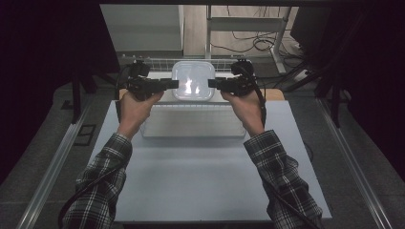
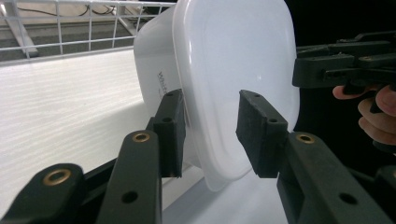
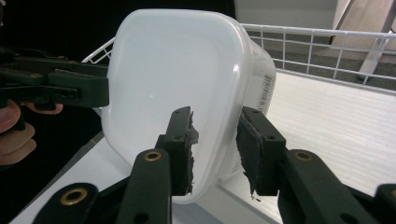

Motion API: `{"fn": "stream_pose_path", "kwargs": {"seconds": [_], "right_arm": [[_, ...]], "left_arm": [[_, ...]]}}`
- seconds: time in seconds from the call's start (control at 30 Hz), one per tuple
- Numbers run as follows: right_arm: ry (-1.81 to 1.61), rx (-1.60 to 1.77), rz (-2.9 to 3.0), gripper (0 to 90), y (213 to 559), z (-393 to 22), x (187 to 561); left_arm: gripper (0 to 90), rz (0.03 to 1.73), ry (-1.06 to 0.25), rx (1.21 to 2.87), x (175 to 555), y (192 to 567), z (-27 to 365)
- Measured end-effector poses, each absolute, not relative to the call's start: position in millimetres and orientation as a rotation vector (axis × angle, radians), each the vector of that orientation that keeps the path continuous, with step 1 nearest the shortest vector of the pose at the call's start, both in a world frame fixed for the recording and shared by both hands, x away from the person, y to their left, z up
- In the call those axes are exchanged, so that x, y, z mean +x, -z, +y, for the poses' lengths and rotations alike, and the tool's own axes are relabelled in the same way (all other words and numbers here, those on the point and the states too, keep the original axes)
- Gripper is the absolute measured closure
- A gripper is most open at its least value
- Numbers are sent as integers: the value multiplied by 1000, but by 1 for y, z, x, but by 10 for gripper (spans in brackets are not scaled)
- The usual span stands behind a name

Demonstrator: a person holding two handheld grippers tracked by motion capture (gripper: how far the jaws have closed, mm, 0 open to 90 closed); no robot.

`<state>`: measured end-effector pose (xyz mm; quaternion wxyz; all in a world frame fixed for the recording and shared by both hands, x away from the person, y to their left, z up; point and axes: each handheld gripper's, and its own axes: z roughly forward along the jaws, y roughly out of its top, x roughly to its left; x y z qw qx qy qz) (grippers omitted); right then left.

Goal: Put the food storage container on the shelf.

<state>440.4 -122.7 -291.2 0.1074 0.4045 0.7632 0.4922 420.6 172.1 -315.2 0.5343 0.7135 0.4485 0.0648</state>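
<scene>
I am bracketing the tub (image 1: 193, 80) with both grippers: left gripper (image 2: 210, 133) and right gripper (image 3: 215, 151) jaws are spreading, straddling its rim without pinching.

Pale blue-grey surface (image 1: 205, 176), rectangular, edged by metal rails (image 1: 52, 167) at left and right. White wire basket (image 1: 157, 62) at the far end, its grid wall (image 2: 88, 23) rising above a white, faintly grained panel (image 2: 60, 107). Shallow translucent tray (image 1: 191, 125) lying flat in the middle of the surface, just in front of the basket. Beyond the basket: white cabinet (image 1: 143, 26), white metal frame legs (image 1: 279, 43), loose black cables (image 1: 248, 40) on a wooden floor. Dark curtains (image 1: 43, 47) on both sides.
</scene>
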Motion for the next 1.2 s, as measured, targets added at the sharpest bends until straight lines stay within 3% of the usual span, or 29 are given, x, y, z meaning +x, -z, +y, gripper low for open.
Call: {"fn": "stream_pose_path", "kwargs": {"seconds": [0.33,0.53,0.9,1.1,1.2], "right_arm": [[-1430,1212,2252,580,295,-120,450],[-1404,1215,2245,518,296,-116,453],[-1341,1218,2163,482,296,-112,463],[-1330,1210,2142,437,297,-111,465],[-1384,1149,2138,365,296,-113,463]], "left_arm": [[639,1092,-133,1695,427,319,171],[594,1107,-166,1697,432,318,170],[543,1155,-252,1696,445,314,163],[402,1136,-355,1727,444,314,162],[329,1094,-340,1692,441,311,164]]}}
